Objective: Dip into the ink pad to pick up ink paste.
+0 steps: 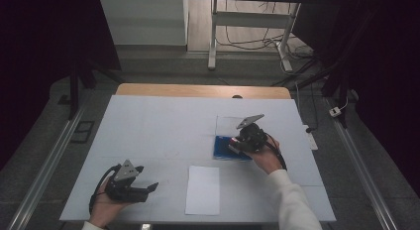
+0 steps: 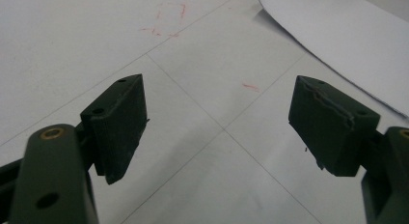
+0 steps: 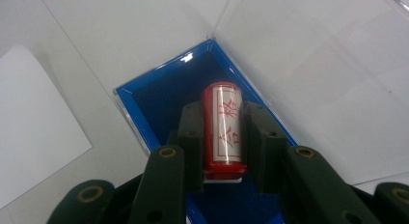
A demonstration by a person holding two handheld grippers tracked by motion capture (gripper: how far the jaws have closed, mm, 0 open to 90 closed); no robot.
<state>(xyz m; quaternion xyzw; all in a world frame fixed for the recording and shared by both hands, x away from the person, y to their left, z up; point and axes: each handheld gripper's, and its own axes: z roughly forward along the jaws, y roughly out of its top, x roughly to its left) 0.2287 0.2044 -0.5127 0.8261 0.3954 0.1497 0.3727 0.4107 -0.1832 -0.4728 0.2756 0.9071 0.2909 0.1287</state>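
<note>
Gripping a red stamp (image 3: 223, 130) between its two black jaws, the right gripper (image 3: 223, 137) hangs over a blue box (image 3: 166, 96) that sits on the white table (image 1: 158, 126). The stamp is a small red block with a white face that carries red characters, and both pads press on its sides, so this claw is closed on it. The box has a dark blue lining and a thin clear edge; its clear lid (image 3: 308, 64) stands open and lies back flat on the table beyond the box. The stamp sits above the box's hollow, in its middle part; whether its lower end touches the lining cannot be told, because the jaws hide it. Nothing else can be made out inside the box.

In the high view the right gripper (image 1: 246, 139) sits over the blue box (image 1: 221, 149) right of the table's middle, with the person's right hand (image 1: 267, 158) and white sleeve behind it. A white sheet of paper (image 1: 203, 189) lies near the front edge, just in front of the box and apart from it.

The left gripper (image 1: 141, 186) rests at the table's front left corner in the person's left hand (image 1: 105, 206), well apart from the box. Its jaws stand wide apart with only bare table between them, and a corner of the paper (image 2: 347, 35) lies beyond them.
</note>
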